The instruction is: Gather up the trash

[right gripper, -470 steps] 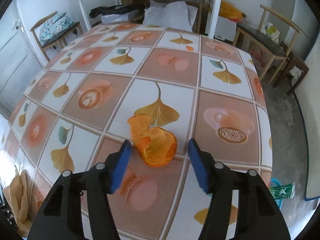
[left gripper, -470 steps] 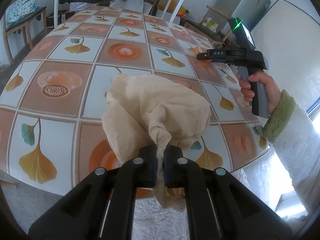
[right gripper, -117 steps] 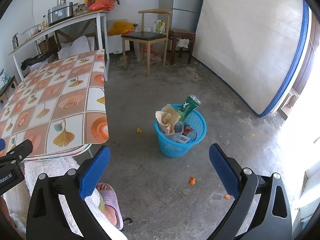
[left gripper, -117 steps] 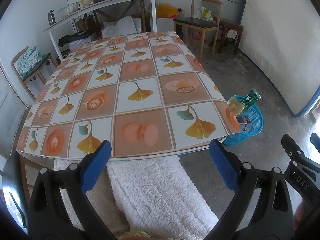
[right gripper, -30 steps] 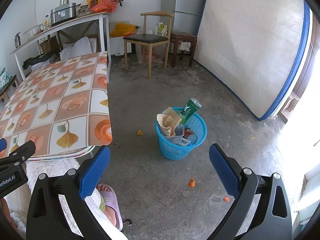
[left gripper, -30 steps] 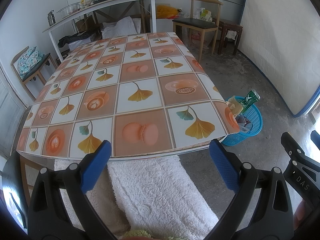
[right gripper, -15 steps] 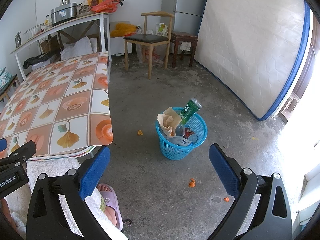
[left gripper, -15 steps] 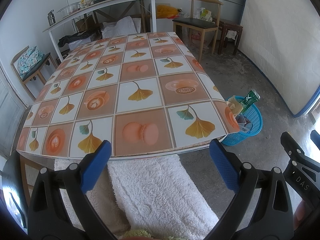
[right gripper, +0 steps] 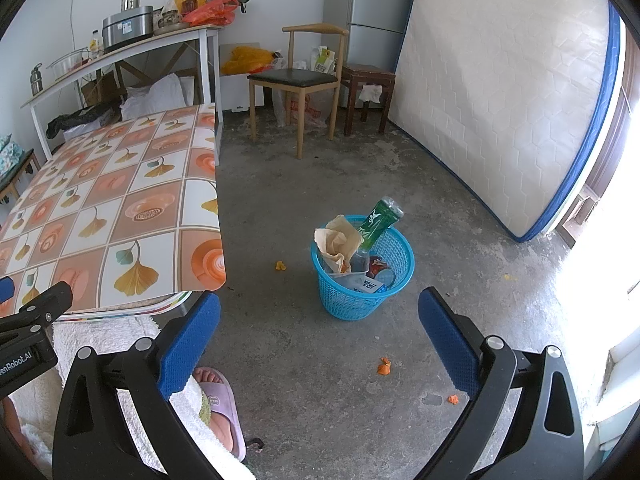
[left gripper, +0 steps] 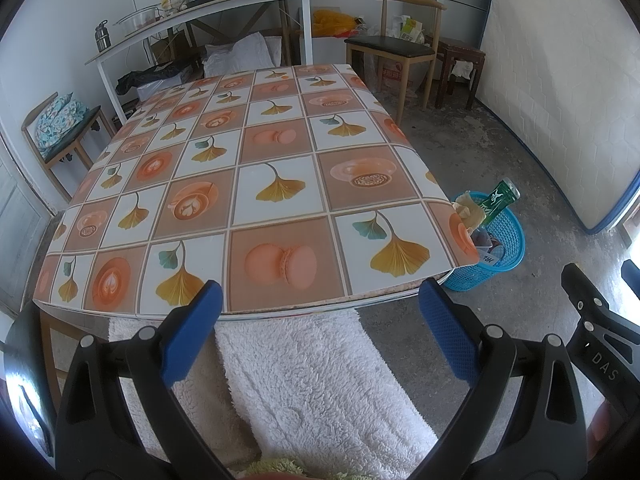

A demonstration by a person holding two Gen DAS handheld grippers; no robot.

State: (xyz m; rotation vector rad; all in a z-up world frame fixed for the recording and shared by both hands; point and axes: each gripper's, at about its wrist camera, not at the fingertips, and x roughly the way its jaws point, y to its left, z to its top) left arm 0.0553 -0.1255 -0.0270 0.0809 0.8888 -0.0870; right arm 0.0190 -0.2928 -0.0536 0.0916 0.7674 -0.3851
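Note:
A blue plastic basket [right gripper: 394, 256] stands on the concrete floor beside the table; it holds a crumpled beige paper bag [right gripper: 338, 240], a green bottle [right gripper: 378, 218] and other scraps. The same basket [left gripper: 505, 236] shows past the table's right corner in the left wrist view. Small orange peel bits [right gripper: 384, 367] lie on the floor around it. My left gripper [left gripper: 318, 332] is open with nothing between its blue pads, held over the near edge of the table [left gripper: 240, 184]. My right gripper [right gripper: 319, 338] is open and empty, above the floor short of the basket.
The table wears a patterned oilcloth with nothing on it. A wooden chair [right gripper: 298, 76], a stool [right gripper: 366, 76], a shelf table with pots [right gripper: 120, 52] and a leaning mattress [right gripper: 500, 92] ring the room. The person's fleecy robe [left gripper: 316, 392] and slippered foot [right gripper: 218, 400] are below.
Since 15.7 s ago the paper bag and orange peel have left the grippers and table; both grippers opened. Over the last second nearly nothing has moved.

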